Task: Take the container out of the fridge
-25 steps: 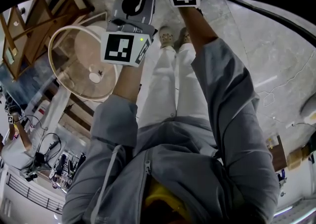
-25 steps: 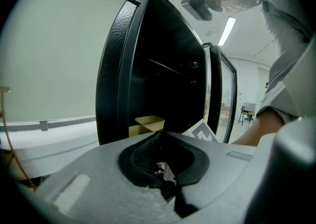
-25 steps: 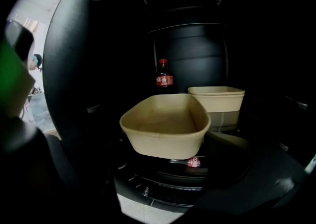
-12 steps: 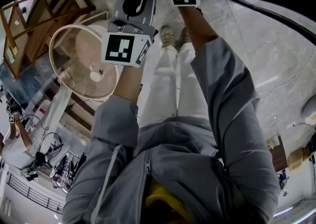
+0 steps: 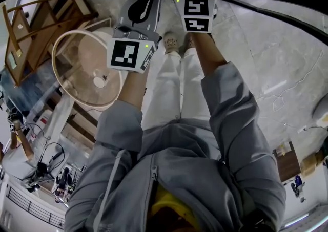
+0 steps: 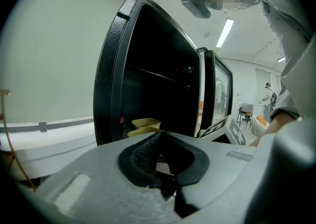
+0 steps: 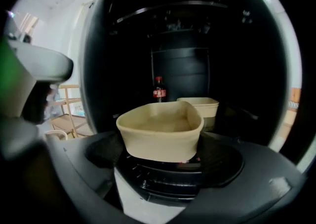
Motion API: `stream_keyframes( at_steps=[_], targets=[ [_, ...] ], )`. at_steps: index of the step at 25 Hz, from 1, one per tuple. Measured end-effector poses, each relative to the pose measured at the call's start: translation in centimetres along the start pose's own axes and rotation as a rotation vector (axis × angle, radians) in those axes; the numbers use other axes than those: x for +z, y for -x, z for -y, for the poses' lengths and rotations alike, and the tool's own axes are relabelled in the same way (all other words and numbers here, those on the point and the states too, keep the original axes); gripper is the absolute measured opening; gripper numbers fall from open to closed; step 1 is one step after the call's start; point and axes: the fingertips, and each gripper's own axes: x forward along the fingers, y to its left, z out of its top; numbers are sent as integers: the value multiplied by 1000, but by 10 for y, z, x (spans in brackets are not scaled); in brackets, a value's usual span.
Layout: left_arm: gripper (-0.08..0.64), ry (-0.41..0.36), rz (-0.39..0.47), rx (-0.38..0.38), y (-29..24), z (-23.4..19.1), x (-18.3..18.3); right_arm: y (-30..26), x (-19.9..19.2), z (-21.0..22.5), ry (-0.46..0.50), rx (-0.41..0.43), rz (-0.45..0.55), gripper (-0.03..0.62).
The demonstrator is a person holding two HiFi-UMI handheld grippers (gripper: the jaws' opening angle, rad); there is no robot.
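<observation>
A black fridge (image 6: pixel 148 65) stands open in front of me. In the right gripper view a beige container (image 7: pixel 160 131) sits between the wide-spread jaws of my right gripper (image 7: pixel 165 161), its rim pinched out of round, just outside the fridge mouth. My right gripper is shut on it. A second beige container (image 7: pixel 200 107) stays on the shelf behind. My left gripper (image 6: pixel 158 156) is shut on nothing and points at the fridge, where beige containers (image 6: pixel 143 124) show low inside. In the head view only the marker cubes of the left gripper (image 5: pixel 130 54) and right gripper (image 5: pixel 197 13) show.
A cola bottle (image 7: pixel 158 91) stands at the back of the fridge shelf. The fridge door (image 6: pixel 217 94) hangs open to the right. A round wooden table (image 5: pixel 84 69) and a wooden rack (image 5: pixel 36 26) stand to my left. Cables (image 5: pixel 277 98) lie on the floor.
The right gripper's marker cube has come lower in the head view, nearer to me. The left gripper has barely moved.
</observation>
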Motion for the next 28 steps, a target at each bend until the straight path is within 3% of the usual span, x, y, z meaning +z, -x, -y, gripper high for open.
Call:
stream_keyframes(
  at_steps=[8,16,28],
  targets=[
    [6,-18,8,-44,17,19,33,80,41,2,-20,-47,24,463],
    [6,-37,47,-64,51,33,90,172,94,-5,-51,-110,40,463],
    [6,-39,139,7,113,55,181,282,189,-11,-28,-164,147,465]
  ],
)
